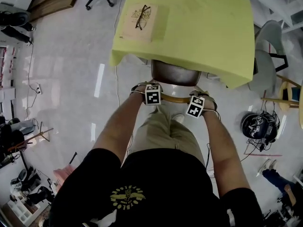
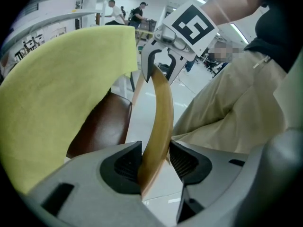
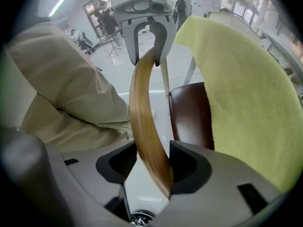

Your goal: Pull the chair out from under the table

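Nearest, at six o'clock in the head view, the person's trouser legs (image 1: 163, 131) stand just behind the chair (image 1: 170, 72). Just beyond them, the left gripper (image 1: 152, 95) and the right gripper (image 1: 195, 106) each clamp the curved wooden backrest rail (image 1: 174, 99), pads pressed on both of its faces, one toward its nine o'clock end and one toward its three o'clock end. Farther, toward twelve, the brown seat (image 3: 189, 115) lies partly under the table (image 1: 203, 27), whose yellow cloth (image 1: 128, 56) hangs over it. Farthest, at eleven, glasses (image 1: 142, 17) rest on a pale board (image 1: 154, 30). I judge three risks: the smooth rail could slip through the pads, the chair could catch the overhanging cloth and drag the glasses along, and an uneven pull could swing it into the legs.
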`<state>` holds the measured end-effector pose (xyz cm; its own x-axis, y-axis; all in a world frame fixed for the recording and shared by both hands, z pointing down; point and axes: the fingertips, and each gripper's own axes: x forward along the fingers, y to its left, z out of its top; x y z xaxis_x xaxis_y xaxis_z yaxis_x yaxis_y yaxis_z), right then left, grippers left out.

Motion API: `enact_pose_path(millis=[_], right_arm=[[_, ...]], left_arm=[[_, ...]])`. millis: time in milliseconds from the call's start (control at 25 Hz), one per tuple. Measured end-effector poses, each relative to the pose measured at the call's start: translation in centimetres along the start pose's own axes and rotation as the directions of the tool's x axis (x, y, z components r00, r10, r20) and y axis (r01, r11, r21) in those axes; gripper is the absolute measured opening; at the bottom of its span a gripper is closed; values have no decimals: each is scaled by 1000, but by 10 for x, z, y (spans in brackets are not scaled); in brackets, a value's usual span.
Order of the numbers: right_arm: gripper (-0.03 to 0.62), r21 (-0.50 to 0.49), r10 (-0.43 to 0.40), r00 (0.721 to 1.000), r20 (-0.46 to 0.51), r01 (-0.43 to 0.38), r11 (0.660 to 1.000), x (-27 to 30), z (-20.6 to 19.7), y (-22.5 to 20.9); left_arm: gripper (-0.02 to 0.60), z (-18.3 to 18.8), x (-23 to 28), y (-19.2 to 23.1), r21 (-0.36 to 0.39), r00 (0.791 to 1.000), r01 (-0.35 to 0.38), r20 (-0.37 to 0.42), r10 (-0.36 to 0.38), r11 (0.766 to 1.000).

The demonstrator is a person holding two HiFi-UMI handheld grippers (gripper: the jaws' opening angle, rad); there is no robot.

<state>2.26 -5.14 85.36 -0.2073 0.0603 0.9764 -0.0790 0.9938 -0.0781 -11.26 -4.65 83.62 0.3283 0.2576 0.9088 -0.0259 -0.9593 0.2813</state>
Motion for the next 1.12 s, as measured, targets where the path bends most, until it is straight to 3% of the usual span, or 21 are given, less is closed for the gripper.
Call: enact_pose_path(millis=[600, 1120], right_arm=[[204, -3, 22, 999, 49, -22, 1000, 3, -12, 89], [206, 25, 41, 999, 28, -42, 999, 1, -24, 138]], left_arm=[[178, -7, 26, -83, -53, 999, -4, -37, 2, 999], [172, -5, 36, -137, -55, 996, 90, -9, -91, 994]])
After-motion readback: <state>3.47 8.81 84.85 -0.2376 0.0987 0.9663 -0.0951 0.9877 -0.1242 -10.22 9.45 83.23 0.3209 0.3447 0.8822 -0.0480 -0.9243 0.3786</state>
